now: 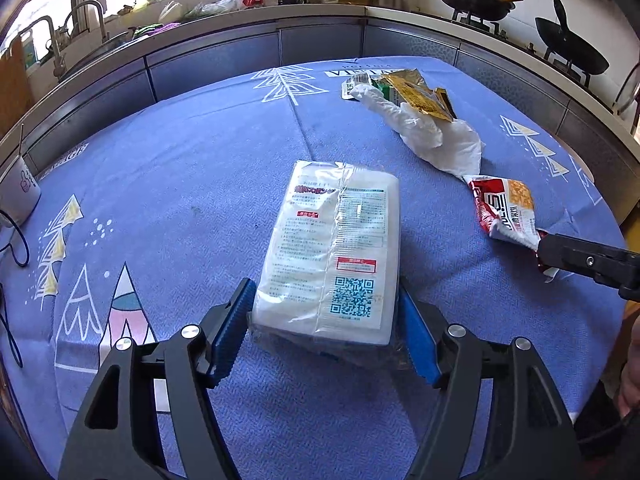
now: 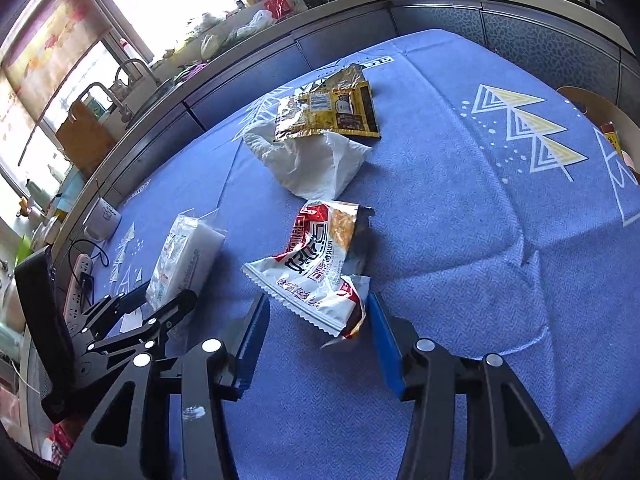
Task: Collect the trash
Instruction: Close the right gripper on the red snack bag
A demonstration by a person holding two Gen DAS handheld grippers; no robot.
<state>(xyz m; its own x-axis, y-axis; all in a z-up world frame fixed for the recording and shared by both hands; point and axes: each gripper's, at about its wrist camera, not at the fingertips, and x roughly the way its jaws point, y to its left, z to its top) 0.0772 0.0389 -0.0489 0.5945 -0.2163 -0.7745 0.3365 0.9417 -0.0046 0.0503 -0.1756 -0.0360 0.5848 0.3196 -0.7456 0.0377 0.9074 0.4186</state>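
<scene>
A white plastic-wrapped pack [image 1: 332, 252] lies on the blue tablecloth [image 1: 180, 184]. My left gripper [image 1: 324, 320] is open with its jaws on either side of the pack's near end. A red-and-white snack wrapper [image 2: 316, 264] lies in front of my right gripper [image 2: 316, 336], which is open around the wrapper's near end. In the left wrist view the wrapper [image 1: 506, 210] touches the right gripper's finger [image 1: 580, 260]. A crumpled white tissue [image 2: 312, 160] and a gold foil wrapper [image 2: 332, 108] lie farther back.
A white mug [image 2: 102, 220] and a power strip [image 2: 78, 284] sit at the table's left edge. A kitchen counter [image 1: 320, 16] with bottles, a sink and woks runs behind the table. A round wooden stool [image 2: 600, 116] stands at the right.
</scene>
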